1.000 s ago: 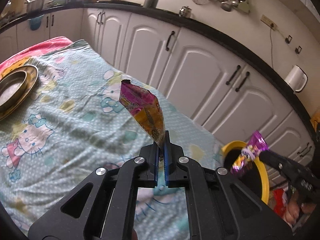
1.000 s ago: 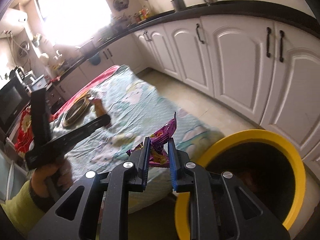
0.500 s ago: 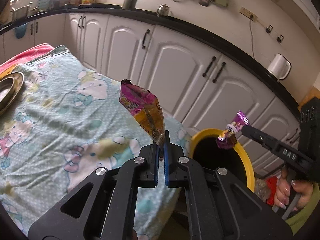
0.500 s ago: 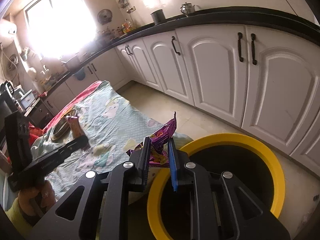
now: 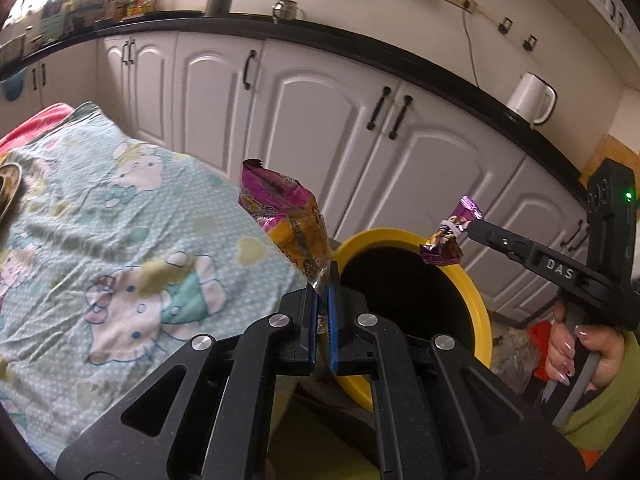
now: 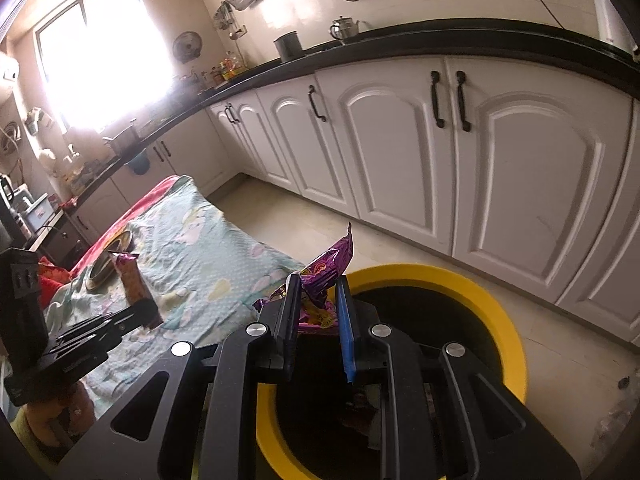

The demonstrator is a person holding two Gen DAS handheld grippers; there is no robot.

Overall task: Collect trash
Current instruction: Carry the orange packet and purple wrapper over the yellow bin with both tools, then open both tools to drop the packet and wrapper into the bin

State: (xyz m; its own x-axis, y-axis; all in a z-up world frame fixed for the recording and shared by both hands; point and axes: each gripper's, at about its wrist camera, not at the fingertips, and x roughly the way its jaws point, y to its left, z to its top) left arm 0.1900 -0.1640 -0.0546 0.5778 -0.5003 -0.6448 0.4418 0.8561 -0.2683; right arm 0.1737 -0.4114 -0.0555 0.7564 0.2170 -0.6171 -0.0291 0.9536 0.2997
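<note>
My left gripper (image 5: 324, 280) is shut on the bottom corner of a pink and yellow snack bag (image 5: 286, 222), which stands up above the fingers at the edge of the cloth-covered table. Just right of it is a yellow-rimmed bin (image 5: 478, 304) with a dark inside. My right gripper (image 6: 318, 294) is shut on a crumpled purple wrapper (image 6: 330, 266) and hangs over the bin's (image 6: 512, 340) near left rim. In the left wrist view that purple wrapper (image 5: 450, 236) is over the bin's far rim. The left gripper and its snack bag (image 6: 134, 282) show at the left of the right wrist view.
A table under a pale green cartoon-print cloth (image 5: 100, 240) carries a metal plate (image 6: 108, 262) at its far end. White cabinets (image 6: 440, 160) under a black counter run behind, with tiled floor (image 6: 580, 364) between them and the bin. A hand and green sleeve (image 5: 592, 364) hold the right gripper.
Both grippers have moved sideways from the table towards the bin, each still holding its wrapper. The bin's opening has come fully under the right gripper and close beside the left one.
</note>
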